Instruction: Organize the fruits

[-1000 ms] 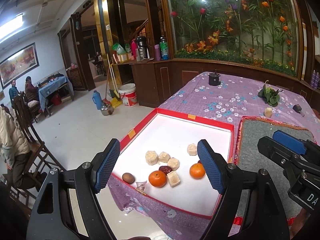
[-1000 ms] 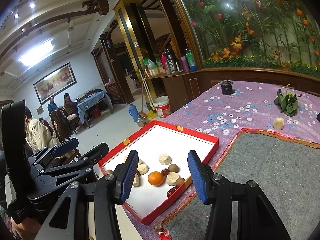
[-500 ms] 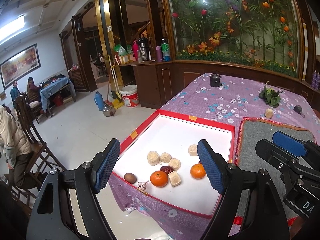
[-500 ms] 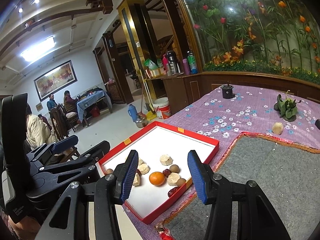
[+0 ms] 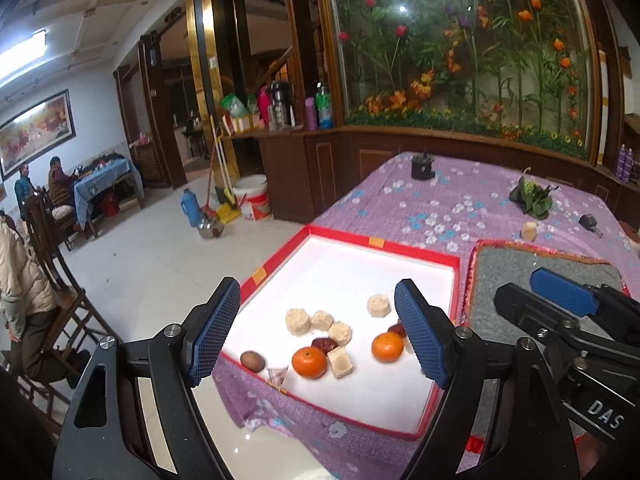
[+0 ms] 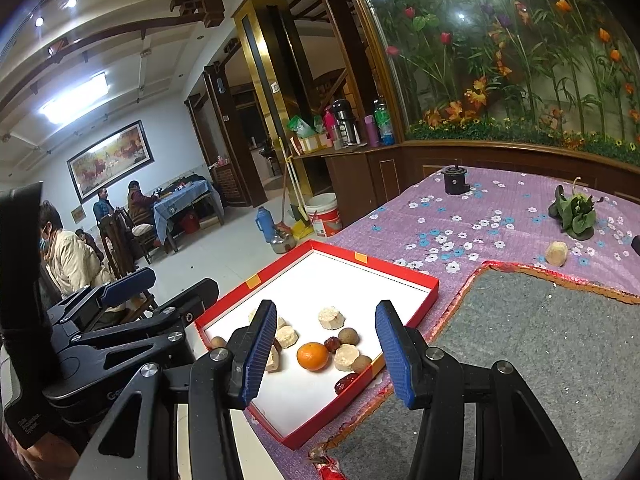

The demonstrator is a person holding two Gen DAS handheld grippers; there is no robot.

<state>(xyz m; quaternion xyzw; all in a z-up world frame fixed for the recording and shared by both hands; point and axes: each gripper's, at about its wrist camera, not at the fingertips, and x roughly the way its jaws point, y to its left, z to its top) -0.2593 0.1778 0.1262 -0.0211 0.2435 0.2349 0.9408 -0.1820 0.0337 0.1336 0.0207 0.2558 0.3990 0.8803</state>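
A shallow red box with a white floor [image 5: 400, 248] [image 6: 432, 285] sits at the table's near left corner. In it lie two oranges [image 5: 309, 362] [image 5: 387, 347], red dates [image 5: 324, 345], a brown round fruit [image 5: 252, 360] and several pale cakes [image 5: 298, 321]. The right wrist view shows one orange [image 6: 313, 356], pale cakes [image 6: 331, 318] and brown fruits [image 6: 348, 336]. My left gripper [image 5: 318, 338] is open and empty, held above the box's near edge. My right gripper [image 6: 326, 354] is open and empty, above the box's near right side.
A grey mat with a red-orange border [image 5: 520, 264] [image 6: 540, 340] lies right of the box on the purple flowered cloth [image 5: 460, 208]. Farther back are a pale cake [image 6: 557, 253], leafy greens [image 6: 576, 214] and a black cup [image 6: 455, 180]. The table edge drops to the floor on the left.
Both grippers have shifted slightly; the box and fruits sit a little differently in view. Both stay open and empty. Nothing in the box has moved.
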